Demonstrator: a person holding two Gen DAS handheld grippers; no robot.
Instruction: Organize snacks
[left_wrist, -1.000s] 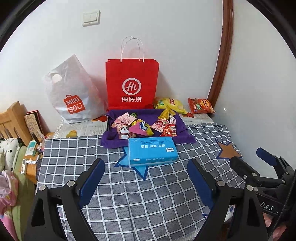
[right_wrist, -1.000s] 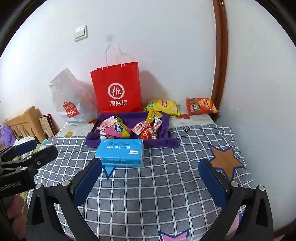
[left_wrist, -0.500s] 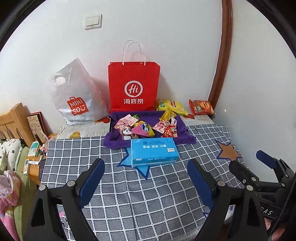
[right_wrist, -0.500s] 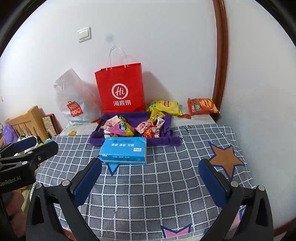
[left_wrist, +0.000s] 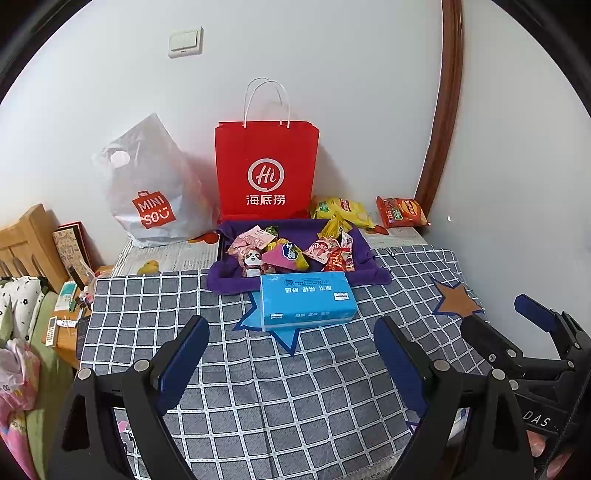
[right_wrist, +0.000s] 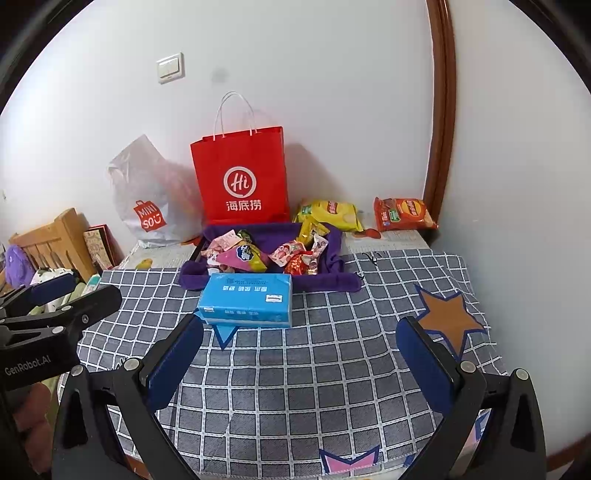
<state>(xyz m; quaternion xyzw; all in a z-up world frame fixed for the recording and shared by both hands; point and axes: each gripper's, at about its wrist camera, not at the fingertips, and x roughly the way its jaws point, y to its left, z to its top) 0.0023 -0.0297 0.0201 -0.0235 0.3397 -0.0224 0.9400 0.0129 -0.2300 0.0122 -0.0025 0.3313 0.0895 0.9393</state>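
Small wrapped snacks (left_wrist: 291, 251) lie heaped in a purple cloth-lined tray (left_wrist: 364, 251) at the counter's (left_wrist: 258, 387) back edge, probably so they stay together. Two crisp bags (left_wrist: 402, 211) lie outside it, toward the back right corner. A red bag (left_wrist: 266, 173) reads "Hi" (a grey one says "MINISO"). The left hand-held gripper (left_wrist: 291, 354) and right hand-held gripper (right_wrist: 299, 354) both gape wide, holding nothing.
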